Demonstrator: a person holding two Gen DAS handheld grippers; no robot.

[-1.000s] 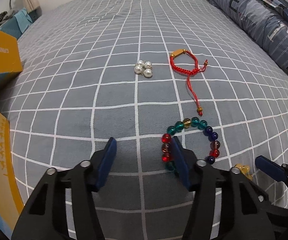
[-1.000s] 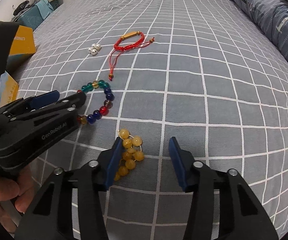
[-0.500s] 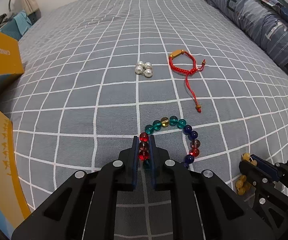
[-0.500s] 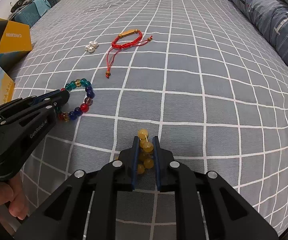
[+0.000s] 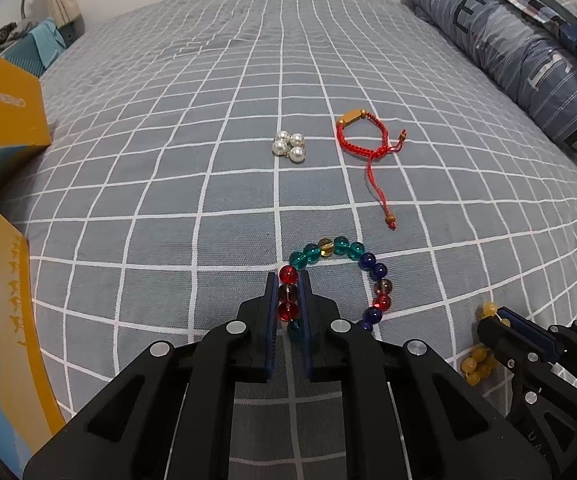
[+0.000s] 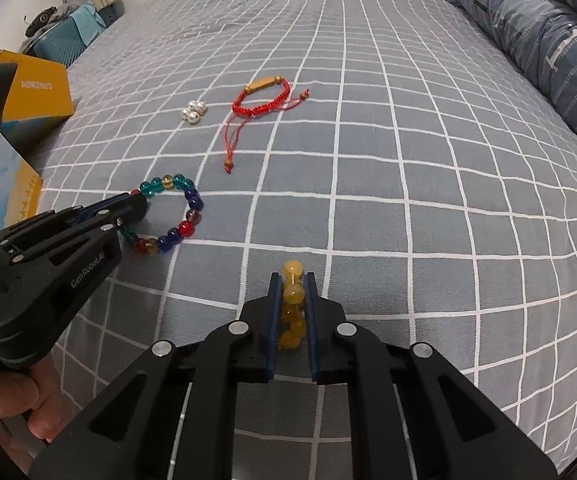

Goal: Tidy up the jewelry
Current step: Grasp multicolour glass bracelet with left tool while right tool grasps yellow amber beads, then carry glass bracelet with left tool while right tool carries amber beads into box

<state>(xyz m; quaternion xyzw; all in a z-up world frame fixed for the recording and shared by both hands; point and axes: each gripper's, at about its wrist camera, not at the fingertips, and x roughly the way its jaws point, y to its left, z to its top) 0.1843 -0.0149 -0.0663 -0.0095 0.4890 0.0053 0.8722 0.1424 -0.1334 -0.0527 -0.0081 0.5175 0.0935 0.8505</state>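
Black grippers (image 5: 288,280) (image 6: 291,280) tilted down, clamping bracelets (image 5: 368,260) (image 6: 291,294).

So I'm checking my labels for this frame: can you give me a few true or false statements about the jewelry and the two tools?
1. The left tool is shut on the multicolored bead bracelet. True.
2. The right tool is open and empty. False: it grips the yellow bead bracelet.
3. The red cord bracelet lies untouched on the bedspread. True.
4. The pearls are inside the yellow box. False: they lie on the bedspread, beside the red cord bracelet.
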